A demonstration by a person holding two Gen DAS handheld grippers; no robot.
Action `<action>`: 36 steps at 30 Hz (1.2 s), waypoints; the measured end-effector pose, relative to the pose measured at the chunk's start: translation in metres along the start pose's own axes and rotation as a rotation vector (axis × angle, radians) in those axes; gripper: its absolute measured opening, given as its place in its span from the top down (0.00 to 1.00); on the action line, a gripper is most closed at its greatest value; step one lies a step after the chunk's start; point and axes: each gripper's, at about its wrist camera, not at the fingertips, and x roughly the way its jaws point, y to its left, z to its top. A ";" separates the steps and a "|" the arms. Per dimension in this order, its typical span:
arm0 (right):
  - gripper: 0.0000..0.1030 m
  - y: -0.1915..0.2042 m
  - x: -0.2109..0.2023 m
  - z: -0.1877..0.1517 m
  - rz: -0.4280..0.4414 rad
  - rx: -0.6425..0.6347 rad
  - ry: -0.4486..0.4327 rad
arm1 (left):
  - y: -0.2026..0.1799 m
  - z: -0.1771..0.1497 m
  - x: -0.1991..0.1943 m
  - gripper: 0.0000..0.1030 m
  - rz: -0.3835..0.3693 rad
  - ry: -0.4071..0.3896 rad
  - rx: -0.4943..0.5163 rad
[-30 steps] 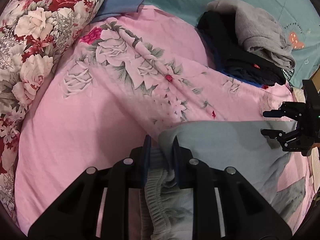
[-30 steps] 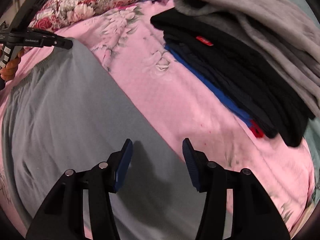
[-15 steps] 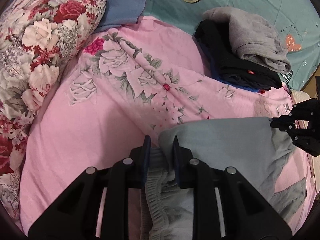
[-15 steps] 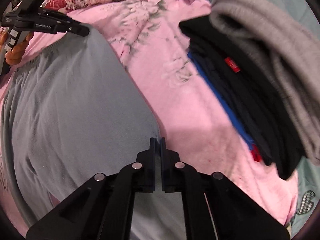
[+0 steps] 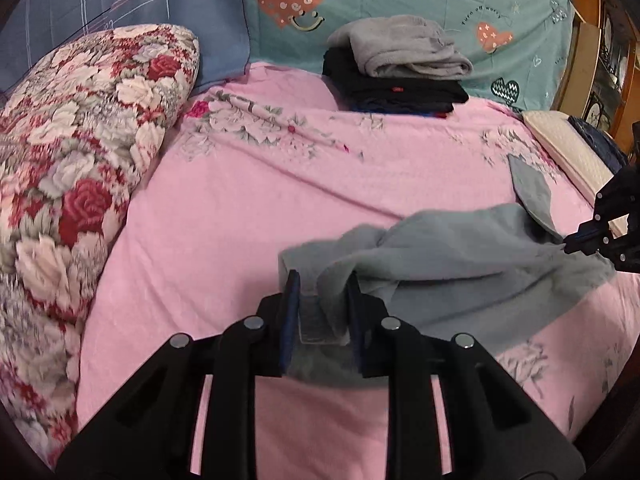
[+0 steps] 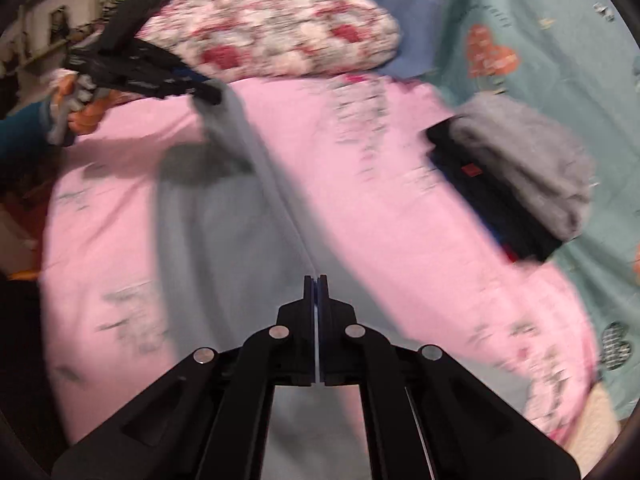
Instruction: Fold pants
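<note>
Left gripper (image 5: 322, 312) clamped on pants (image 5: 460, 256) waistband | right gripper (image 6: 316, 304) pinched shut on pants edge | folded clothes (image 5: 396, 68) stacked far on bed (image 5: 240, 208)

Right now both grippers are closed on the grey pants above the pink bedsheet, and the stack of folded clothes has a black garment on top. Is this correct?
One detail is wrong. The top of the stack of folded clothes is a grey garment; the black one lies under it, as the left wrist view shows. The rest holds: the left gripper and right gripper both pinch the grey pants above the pink bedsheet.
</note>
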 end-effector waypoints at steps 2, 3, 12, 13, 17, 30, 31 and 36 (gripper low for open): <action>0.99 0.025 0.002 -0.015 0.075 -0.021 0.021 | 0.002 -0.024 0.009 0.68 0.037 0.051 0.001; 0.96 0.036 0.007 -0.021 0.111 -0.033 0.047 | 0.004 -0.032 0.016 0.62 0.056 0.079 -0.007; 0.60 0.042 0.021 -0.028 0.109 -0.012 0.032 | 0.016 -0.037 0.015 0.49 0.020 0.060 -0.102; 0.60 0.043 0.025 -0.029 0.105 -0.026 0.030 | 0.015 -0.035 0.016 0.49 0.019 0.061 -0.101; 0.60 0.051 0.047 -0.029 0.079 -0.099 0.058 | 0.008 -0.030 0.024 0.50 0.004 0.067 -0.108; 0.99 0.046 -0.012 -0.013 0.076 -0.037 -0.022 | 0.017 -0.014 -0.010 0.78 -0.015 -0.040 -0.150; 0.99 0.050 -0.015 -0.014 0.087 -0.038 -0.024 | 0.015 -0.014 -0.013 0.77 0.010 -0.043 -0.124; 0.99 0.076 0.011 -0.029 0.143 -0.047 0.064 | 0.006 -0.033 0.010 0.63 0.188 0.073 -0.014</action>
